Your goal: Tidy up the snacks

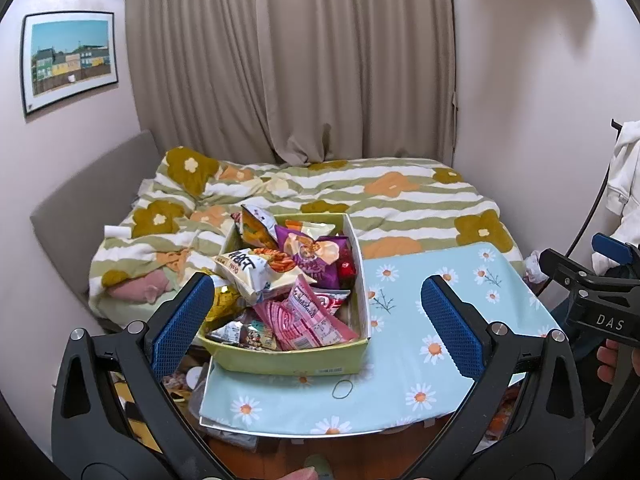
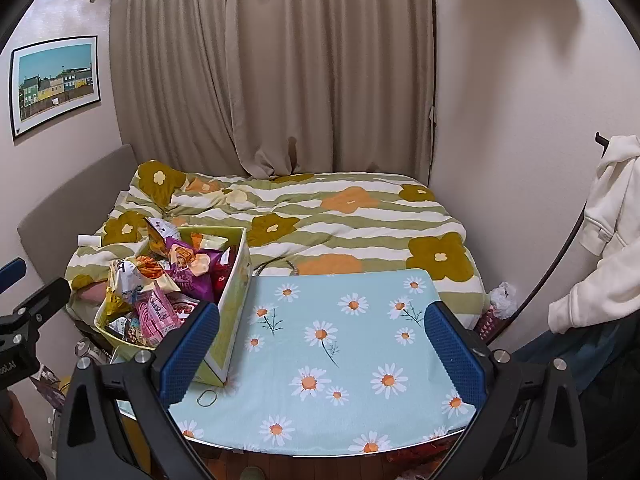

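Left wrist view: the left gripper [image 1: 318,322] hangs above the desk [image 1: 424,364] with its blue-padded fingers [image 1: 182,322] spread wide and nothing between them. Just past the fingers, a light green box [image 1: 292,360] sits on the desk's left edge, on the daisy-print cloth [image 1: 400,396]. It is heaped with snack packets: a pink striped one [image 1: 304,320] at the near end, a white bag [image 1: 250,270] with dark lettering leaning over the left wall, a purple bag [image 1: 312,256] in the middle, an orange bag [image 1: 256,226] sticking up at the far end. A thin dark loop [image 1: 341,390] lies on the cloth just in front of the box. Beyond the desk's far edge is a bed [image 1: 400,204] with a flowered cover.

In the right wrist view, the right gripper [image 2: 322,350] is also wide apart and empty, held over the bare cloth toward the desk's right side, well apart from the box. A white garment [image 2: 604,240] hangs at the right wall.
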Action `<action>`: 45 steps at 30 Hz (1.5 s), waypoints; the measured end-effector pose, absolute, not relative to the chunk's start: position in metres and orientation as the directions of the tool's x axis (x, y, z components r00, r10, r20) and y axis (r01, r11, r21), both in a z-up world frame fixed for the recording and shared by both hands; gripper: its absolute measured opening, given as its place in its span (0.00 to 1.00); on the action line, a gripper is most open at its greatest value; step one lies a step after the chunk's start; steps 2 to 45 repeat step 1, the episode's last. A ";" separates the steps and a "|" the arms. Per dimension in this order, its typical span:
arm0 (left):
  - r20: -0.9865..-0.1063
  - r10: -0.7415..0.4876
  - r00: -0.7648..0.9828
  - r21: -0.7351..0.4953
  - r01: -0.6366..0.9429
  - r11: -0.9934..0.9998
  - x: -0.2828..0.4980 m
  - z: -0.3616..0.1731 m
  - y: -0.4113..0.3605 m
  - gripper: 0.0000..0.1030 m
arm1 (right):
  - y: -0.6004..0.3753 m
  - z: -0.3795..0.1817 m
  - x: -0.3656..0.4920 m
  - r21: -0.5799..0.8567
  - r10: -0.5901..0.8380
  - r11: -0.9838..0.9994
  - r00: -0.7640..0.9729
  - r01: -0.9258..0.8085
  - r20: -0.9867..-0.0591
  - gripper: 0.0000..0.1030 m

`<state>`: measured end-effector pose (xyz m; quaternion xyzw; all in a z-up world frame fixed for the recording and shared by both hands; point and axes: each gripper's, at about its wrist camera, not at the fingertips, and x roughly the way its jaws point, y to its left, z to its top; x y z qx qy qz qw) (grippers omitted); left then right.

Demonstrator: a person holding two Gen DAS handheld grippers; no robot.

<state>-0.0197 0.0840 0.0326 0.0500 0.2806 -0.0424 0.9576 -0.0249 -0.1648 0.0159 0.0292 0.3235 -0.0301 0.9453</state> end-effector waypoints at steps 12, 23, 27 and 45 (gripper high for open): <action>-0.540 -0.049 0.840 0.074 0.105 0.992 -0.020 0.033 0.084 1.00 | -0.164 0.016 -0.025 0.035 -0.036 0.997 0.790 0.073 -0.613 0.99; -0.540 -0.049 0.840 0.074 0.105 0.992 -0.020 0.033 0.084 1.00 | -0.164 0.016 -0.025 0.035 -0.036 0.997 0.790 0.073 -0.613 0.99; -0.540 -0.049 0.840 0.074 0.105 0.992 -0.020 0.033 0.084 1.00 | -0.164 0.016 -0.025 0.035 -0.036 0.997 0.790 0.073 -0.613 0.99; -0.540 -0.049 0.840 0.074 0.105 0.992 -0.020 0.033 0.084 1.00 | -0.164 0.016 -0.025 0.035 -0.036 0.997 0.790 0.073 -0.613 0.99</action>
